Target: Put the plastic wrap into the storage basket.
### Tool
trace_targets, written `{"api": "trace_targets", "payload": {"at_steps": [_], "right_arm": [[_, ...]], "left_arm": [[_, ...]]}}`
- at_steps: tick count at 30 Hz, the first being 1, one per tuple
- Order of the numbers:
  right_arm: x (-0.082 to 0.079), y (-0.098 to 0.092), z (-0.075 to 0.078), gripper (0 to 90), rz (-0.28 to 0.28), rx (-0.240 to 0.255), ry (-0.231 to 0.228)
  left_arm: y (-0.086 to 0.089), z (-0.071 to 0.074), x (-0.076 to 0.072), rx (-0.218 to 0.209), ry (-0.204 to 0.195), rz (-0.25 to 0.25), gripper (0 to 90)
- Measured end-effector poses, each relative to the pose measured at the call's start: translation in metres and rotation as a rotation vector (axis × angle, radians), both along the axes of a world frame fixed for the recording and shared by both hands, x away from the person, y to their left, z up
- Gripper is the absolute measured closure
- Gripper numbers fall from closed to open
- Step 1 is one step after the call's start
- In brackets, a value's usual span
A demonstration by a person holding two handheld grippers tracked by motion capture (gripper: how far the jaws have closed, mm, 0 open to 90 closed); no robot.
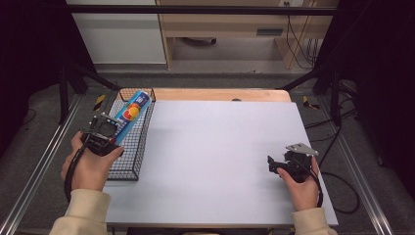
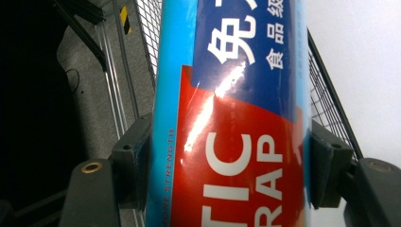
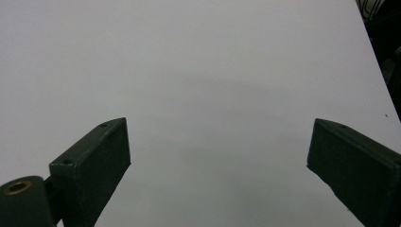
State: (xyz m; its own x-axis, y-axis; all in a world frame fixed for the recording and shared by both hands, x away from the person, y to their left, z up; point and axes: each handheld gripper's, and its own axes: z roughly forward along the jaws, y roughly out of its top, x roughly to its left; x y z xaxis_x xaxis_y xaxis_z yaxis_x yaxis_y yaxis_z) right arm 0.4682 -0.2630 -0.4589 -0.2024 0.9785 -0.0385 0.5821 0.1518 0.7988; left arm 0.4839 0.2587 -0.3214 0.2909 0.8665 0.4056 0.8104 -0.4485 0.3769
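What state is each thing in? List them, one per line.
Blue and red plastic-wrap tube: clamped, tilted above the basket.
Black wire-mesh basket: upright on the table's left edge.
Left gripper: shut on the tube.
Right gripper: open, nothing between its jaws.

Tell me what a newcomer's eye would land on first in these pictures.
The bright blue and red plastic-wrap box stands out, clamped in the left hand-held gripper and held slanted over the black wire basket at the table's left edge. Next comes the wide, bare grey table top, with the right hand-held gripper open and empty near its right edge.
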Motion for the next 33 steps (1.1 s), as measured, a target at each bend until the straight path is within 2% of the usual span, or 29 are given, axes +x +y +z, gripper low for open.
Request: {"api": "trace_targets", "payload": {"at_steps": [2,9,11,15,19,27,33], "right_arm": [[0.0,0.0,0.0,7.1,-0.001,0.001,-0.001],[0.0,0.002,0.0,7.1,0.001,-0.005,0.007],[0.001,0.001,-0.001,7.2,0.006,-0.007,0.003],[0.001,0.0,-0.001,7.2,0.003,-0.005,0.004],[0.0,0.0,0.001,7.9,-0.003,0.0,-0.008],[0.0,0.001,0.001,7.9,0.003,-0.002,-0.003],[0.0,0.0,0.0,7.7,0.003,-0.007,0.0]], "left_arm": [[0.001,0.001,0.003,-0.004,0.007,0.001,31.4],[0.006,-0.002,0.024,-0.062,0.025,0.029,31.5],[0.007,-0.003,0.027,-0.061,0.03,0.032,31.5],[0.007,-0.005,0.031,-0.054,0.045,0.032,31.6],[0.009,-0.006,0.033,-0.065,0.04,0.039,31.6],[0.012,-0.008,0.032,-0.076,0.046,0.063,31.6],[0.014,-0.013,0.031,-0.081,0.071,0.075,31.7]]}}
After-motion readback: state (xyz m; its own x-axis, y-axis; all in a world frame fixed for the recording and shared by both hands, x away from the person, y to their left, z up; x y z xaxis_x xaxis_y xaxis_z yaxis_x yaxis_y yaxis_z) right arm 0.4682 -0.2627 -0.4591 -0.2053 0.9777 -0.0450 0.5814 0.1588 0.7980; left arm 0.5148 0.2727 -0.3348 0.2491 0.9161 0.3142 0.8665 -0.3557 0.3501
